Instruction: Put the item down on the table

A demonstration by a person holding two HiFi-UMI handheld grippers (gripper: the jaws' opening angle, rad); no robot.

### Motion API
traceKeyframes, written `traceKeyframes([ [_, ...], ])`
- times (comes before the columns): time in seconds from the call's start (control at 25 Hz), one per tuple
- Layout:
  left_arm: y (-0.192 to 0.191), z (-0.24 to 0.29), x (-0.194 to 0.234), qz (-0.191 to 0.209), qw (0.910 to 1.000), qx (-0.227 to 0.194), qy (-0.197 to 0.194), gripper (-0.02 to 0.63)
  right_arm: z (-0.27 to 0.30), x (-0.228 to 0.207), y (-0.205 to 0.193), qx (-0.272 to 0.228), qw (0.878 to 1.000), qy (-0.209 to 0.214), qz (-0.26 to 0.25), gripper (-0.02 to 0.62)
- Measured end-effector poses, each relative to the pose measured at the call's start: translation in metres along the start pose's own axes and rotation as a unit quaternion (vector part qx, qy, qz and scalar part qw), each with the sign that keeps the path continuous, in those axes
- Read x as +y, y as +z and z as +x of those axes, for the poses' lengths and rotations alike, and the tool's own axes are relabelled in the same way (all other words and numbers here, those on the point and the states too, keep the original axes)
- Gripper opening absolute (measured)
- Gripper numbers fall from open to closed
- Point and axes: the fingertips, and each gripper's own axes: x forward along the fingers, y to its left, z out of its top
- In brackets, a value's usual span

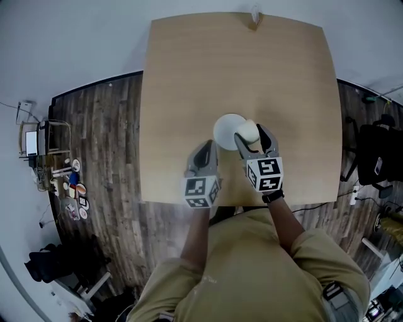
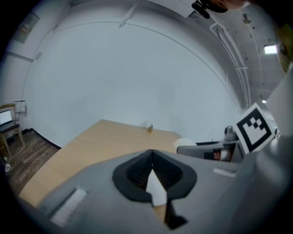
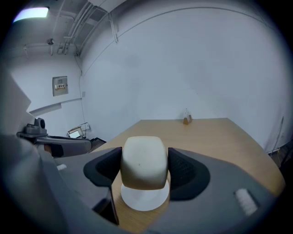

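Note:
A cream rounded block (image 1: 247, 130) sits between the pads of my right gripper (image 1: 250, 133), which is shut on it. It hangs over the right edge of a white round plate (image 1: 225, 129) on the light wooden table (image 1: 189, 75). In the right gripper view the block (image 3: 144, 160) fills the gap between both black pads, with the plate (image 3: 144, 199) just beneath it. My left gripper (image 1: 204, 151) hovers beside the plate's near-left edge, shut and empty. In the left gripper view its jaws (image 2: 153, 176) meet, with a sliver of the plate (image 2: 156, 192) showing beyond them.
A small brown object (image 1: 254, 17) stands at the table's far edge. Dark wood floor surrounds the table. Clutter and a monitor (image 1: 31, 141) lie at the left, and a black chair (image 1: 378, 157) stands at the right.

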Motion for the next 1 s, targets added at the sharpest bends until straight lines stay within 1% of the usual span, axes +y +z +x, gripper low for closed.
traceKeyframes([
  [0.32,-0.038,0.023,0.014,-0.02,0.999,0.032,0.024,0.003,0.049,-0.005,-0.053,0.058,0.998,0.024,0.015,0.318],
  [0.64,-0.072,0.034,0.032,-0.037,0.9963,0.059,0.05,0.003,0.1,0.003,-0.089,0.089,0.995,0.049,-0.018,0.318],
  [1.0,-0.091,0.047,0.039,-0.049,0.9945,0.074,0.057,0.003,0.122,-0.006,-0.119,0.114,0.992,0.049,-0.033,0.318],
])
